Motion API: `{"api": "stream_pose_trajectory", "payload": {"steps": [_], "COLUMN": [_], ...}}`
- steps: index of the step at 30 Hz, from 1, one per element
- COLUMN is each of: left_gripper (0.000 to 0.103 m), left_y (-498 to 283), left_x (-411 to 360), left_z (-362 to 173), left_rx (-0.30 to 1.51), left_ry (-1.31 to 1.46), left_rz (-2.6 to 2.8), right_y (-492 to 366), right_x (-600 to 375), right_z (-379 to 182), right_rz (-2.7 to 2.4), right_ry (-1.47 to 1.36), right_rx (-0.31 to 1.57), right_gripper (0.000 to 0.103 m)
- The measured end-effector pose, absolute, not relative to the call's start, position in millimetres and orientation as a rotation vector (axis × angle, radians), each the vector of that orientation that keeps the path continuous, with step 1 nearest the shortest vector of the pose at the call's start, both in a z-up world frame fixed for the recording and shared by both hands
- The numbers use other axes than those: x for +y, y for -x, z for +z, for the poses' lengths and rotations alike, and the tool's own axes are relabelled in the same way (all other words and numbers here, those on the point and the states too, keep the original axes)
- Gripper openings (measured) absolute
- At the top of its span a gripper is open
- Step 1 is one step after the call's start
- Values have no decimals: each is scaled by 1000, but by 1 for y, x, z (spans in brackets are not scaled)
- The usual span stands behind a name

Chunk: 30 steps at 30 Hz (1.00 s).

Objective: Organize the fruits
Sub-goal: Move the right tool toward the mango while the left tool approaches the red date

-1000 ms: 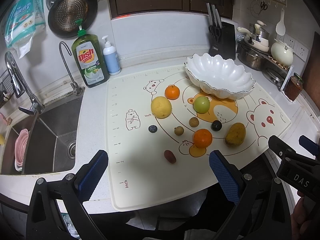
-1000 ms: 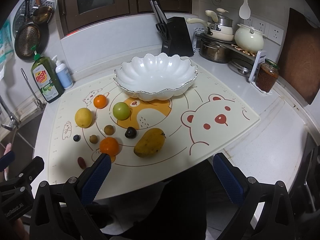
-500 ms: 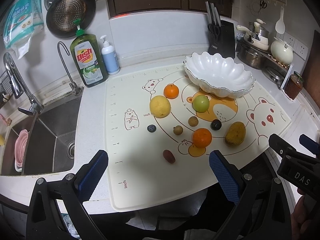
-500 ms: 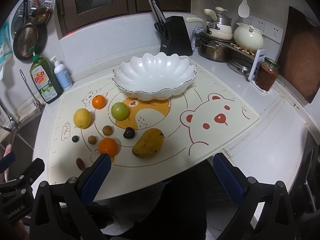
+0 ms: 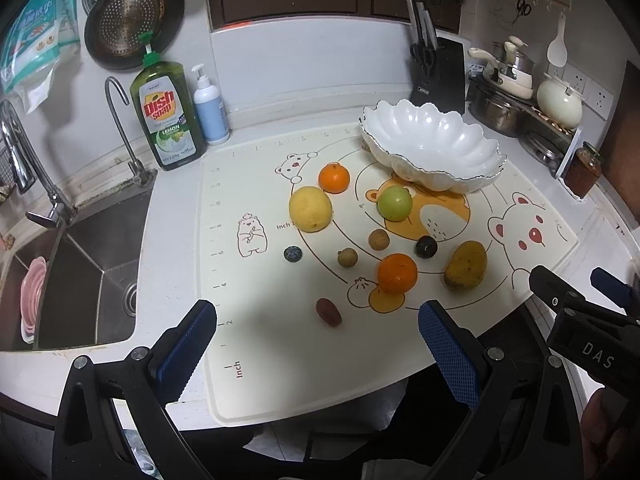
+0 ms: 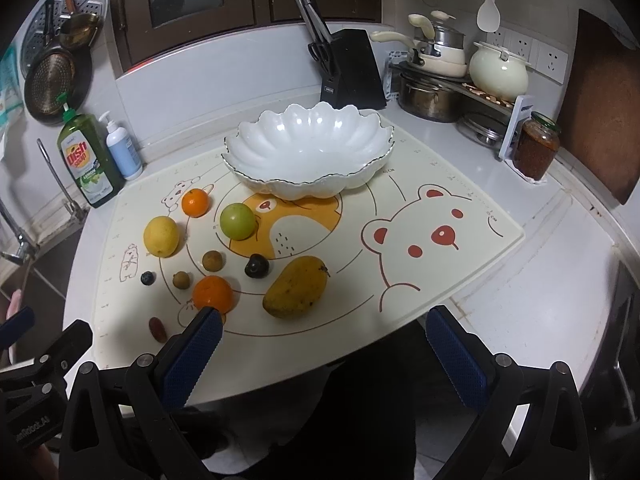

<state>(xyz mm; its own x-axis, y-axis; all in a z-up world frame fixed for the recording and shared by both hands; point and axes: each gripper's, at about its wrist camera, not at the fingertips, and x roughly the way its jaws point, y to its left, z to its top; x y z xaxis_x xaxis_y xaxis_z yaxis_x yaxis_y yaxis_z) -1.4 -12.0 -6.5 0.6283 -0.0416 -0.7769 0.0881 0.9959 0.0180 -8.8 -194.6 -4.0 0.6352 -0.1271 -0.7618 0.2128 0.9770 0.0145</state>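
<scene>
Orange fruit [image 6: 213, 294] partly behind right tool [image 6: 320, 354]

Fruits [image 6: 295, 293] scattered on the mat [image 6: 460, 272], before the bowl [image 6: 308, 152] at its back

Fruits [image 6: 296, 292] loose on mat (bowl [image 6: 308, 152] empty).

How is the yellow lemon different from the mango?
The lemon is round and bright yellow; the mango is long, egg-shaped and a duller yellow-brown with dark specks. The lemon sits toward the left of the mat, near the sink side; the mango lies further right, tilted, with its stem end pointing away. The mango looks bigger than the lemon. Both lie on the mat, outside the white bowl, and neither gripper touches them.
</scene>
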Motion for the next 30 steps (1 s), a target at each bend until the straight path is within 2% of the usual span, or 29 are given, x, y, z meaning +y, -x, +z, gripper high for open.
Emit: {"api": "stream_pose_trajectory", "payload": {"steps": [11,13,20,28,30], "left_gripper": [102,97,94,80,79], "left_y": [-13,-17,-29,-39,-41], "left_x": [-14,-15,-17,-19,-20], "left_z": [-28,-33,-54,-84,-90], "left_rx": [907,908,932,950,952], "left_ry": [-67,-74,-70,-42,-42], "left_rz": [-56,-50,-53,-42,-37], "right_y": [-6,-8,-19,-34,-37], "right_x": [-195,-196,-198,-193,-193], "right_z": [-27,-31,-50,-79,-83], "right_rz": [-183,-184,-176,-152,-155], "right_ry": [-108,-102,-95,-52,-39], "right_rx": [891,892,888,887,884], "right_gripper": [103,103,103,103,103]}}
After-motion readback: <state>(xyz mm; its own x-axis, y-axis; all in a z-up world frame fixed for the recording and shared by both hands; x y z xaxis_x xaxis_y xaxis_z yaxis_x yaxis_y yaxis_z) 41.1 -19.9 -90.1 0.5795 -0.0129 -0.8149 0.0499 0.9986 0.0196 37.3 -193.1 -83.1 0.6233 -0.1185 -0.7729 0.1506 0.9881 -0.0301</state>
